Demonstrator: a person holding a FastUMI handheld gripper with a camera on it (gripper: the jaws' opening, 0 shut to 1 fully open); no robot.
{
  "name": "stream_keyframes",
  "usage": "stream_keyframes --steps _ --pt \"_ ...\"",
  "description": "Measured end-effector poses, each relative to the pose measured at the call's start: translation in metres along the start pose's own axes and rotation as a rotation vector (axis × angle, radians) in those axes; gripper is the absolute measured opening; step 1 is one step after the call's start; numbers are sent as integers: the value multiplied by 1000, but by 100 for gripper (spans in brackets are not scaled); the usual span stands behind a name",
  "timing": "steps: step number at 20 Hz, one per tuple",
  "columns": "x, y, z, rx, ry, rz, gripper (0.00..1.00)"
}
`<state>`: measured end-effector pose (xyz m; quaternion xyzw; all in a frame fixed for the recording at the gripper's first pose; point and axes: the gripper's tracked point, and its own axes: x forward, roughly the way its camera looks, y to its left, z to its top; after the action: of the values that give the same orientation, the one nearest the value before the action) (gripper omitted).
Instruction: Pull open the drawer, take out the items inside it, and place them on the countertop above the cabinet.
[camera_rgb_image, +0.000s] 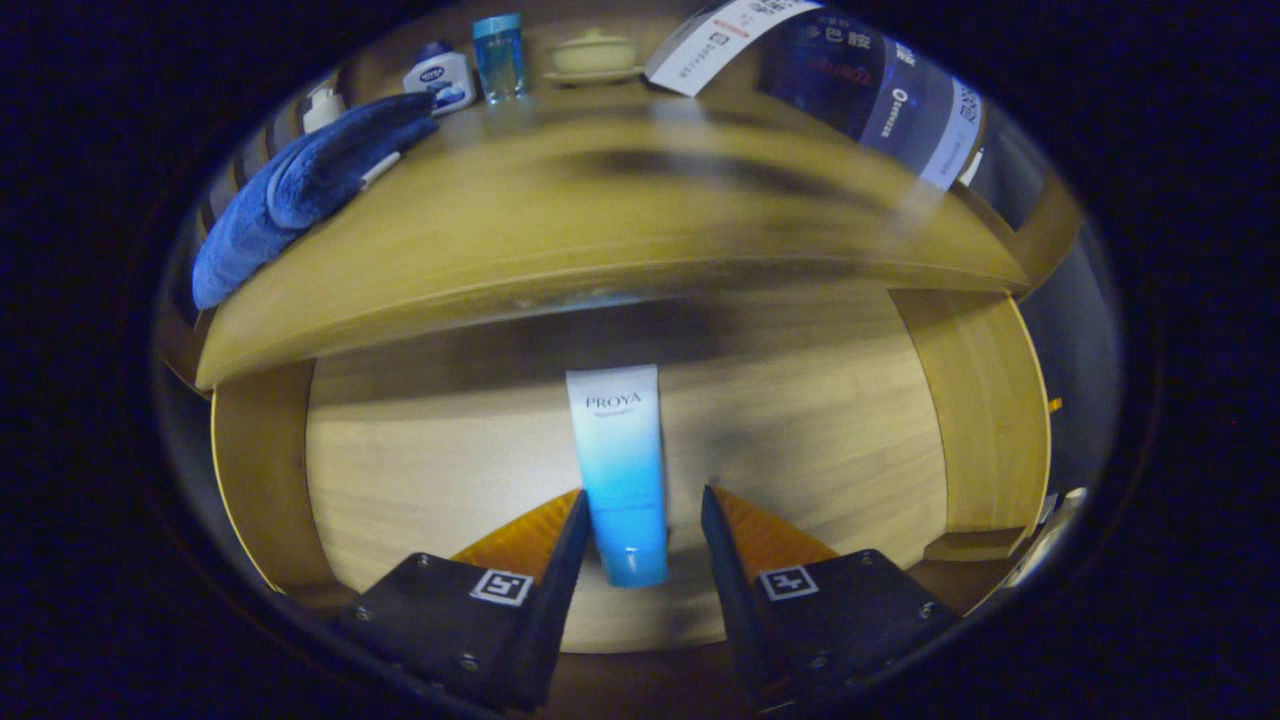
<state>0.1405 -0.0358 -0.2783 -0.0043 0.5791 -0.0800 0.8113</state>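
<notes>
Gripper (644, 500), low centre, stands wide astride the white-to-blue plastic tube (620, 470) in the open wooden drawer (400, 470), apparently lined up for grasping.

Gripper (643, 500) angled downward; fingers (570, 530) spread apart, gripping nothing.

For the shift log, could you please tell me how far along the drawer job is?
Done: the drawer is pulled open under the countertop. In hand: the gripper is open, its fingers either side of the blue-and-white tube lying on the drawer floor; whether they touch it is unclear. Left: grip the tube, lift it out, and set it on the countertop.
</notes>
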Motion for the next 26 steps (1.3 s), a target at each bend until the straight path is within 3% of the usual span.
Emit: stream_keyframes --steps 5,8,12,15,26 --pt "5 0 -12 -11 78 9 68" --pt "5 3 -7 21 51 21 68" --pt "6 0 -4 36 19 16 41" --pt "7 -1 1 40 -26 3 36" --pt "-49 1 19 69 -218 -32 36"
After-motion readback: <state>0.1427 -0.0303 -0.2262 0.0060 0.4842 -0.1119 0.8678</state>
